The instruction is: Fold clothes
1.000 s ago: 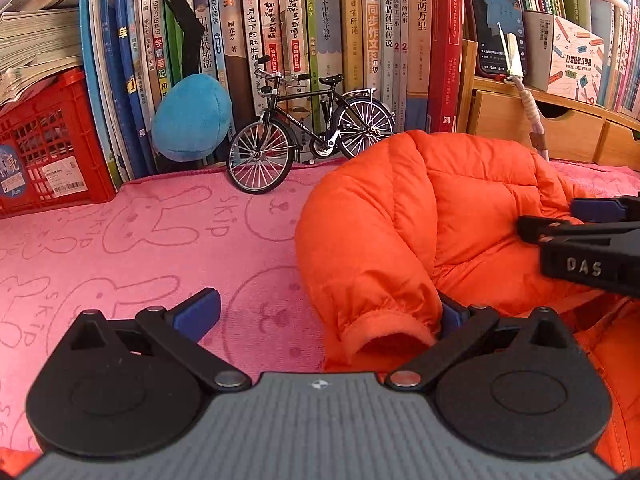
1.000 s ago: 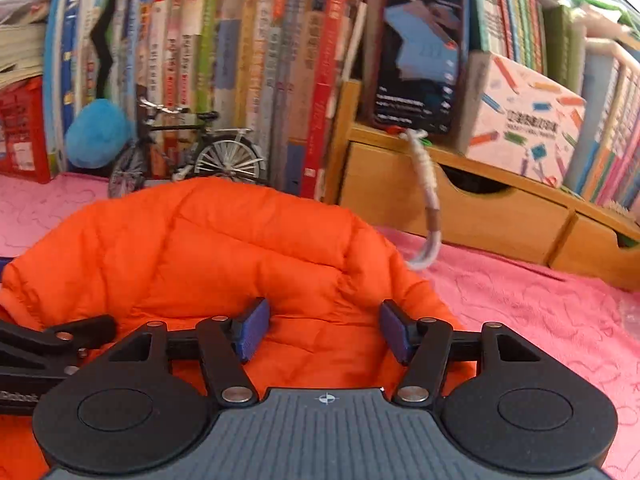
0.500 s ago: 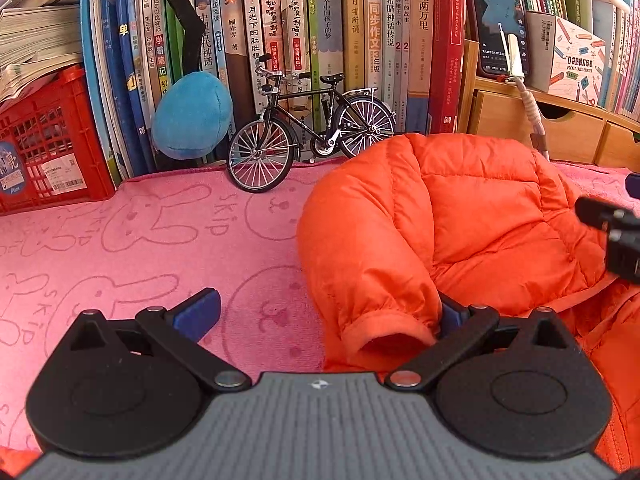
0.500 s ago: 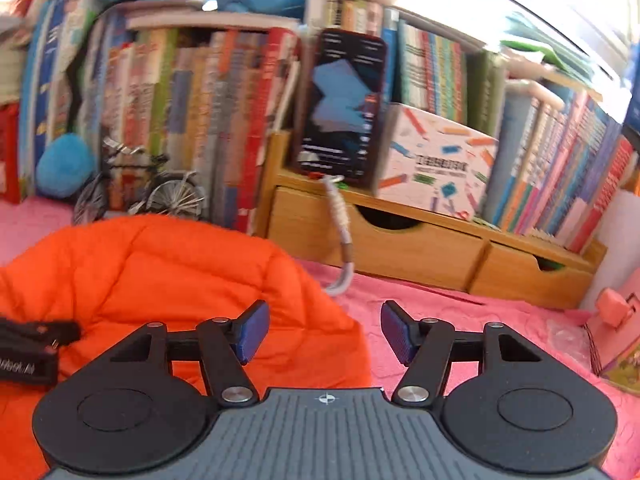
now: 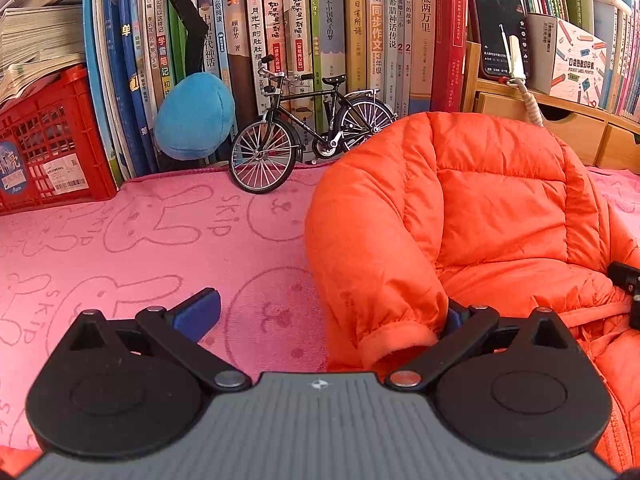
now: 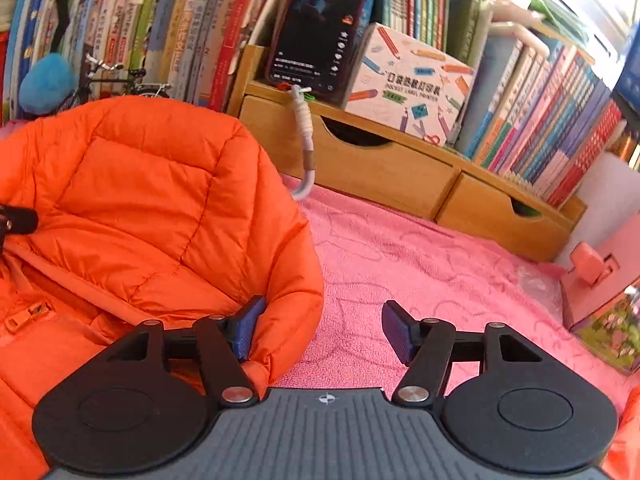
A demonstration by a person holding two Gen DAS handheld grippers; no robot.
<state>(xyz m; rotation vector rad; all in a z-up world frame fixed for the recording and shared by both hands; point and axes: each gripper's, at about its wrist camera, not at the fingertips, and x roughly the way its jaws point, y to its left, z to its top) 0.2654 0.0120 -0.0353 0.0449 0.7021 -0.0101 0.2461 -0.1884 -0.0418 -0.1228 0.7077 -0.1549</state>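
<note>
An orange puffer jacket (image 5: 492,216) lies bunched on the pink rabbit-print towel (image 5: 160,240). My left gripper (image 5: 324,316) is open wide at the jacket's left side. The sleeve cuff (image 5: 396,344) rests between its jaws against the right finger, hiding that pad, while the left pad (image 5: 196,314) hovers over bare towel. My right gripper (image 6: 322,330) is open at the jacket's (image 6: 152,208) right edge, its left pad (image 6: 248,328) against the orange fabric and its right pad over the towel (image 6: 400,256). Each gripper shows only as a black tip at the other view's edge.
A wall of upright books (image 5: 360,40) lines the back, with a model bicycle (image 5: 308,136), a blue plush (image 5: 194,118) and a red crate (image 5: 48,140) in front. A wooden drawer unit (image 6: 400,176) holds a phone (image 6: 320,24) with a hanging cable (image 6: 304,148). A pink box (image 6: 600,280) stands at the right.
My right gripper has swung to the right, from over the jacket's middle to its right edge. It has nearly left the left wrist view. The left gripper and sleeve cuff have not moved.
</note>
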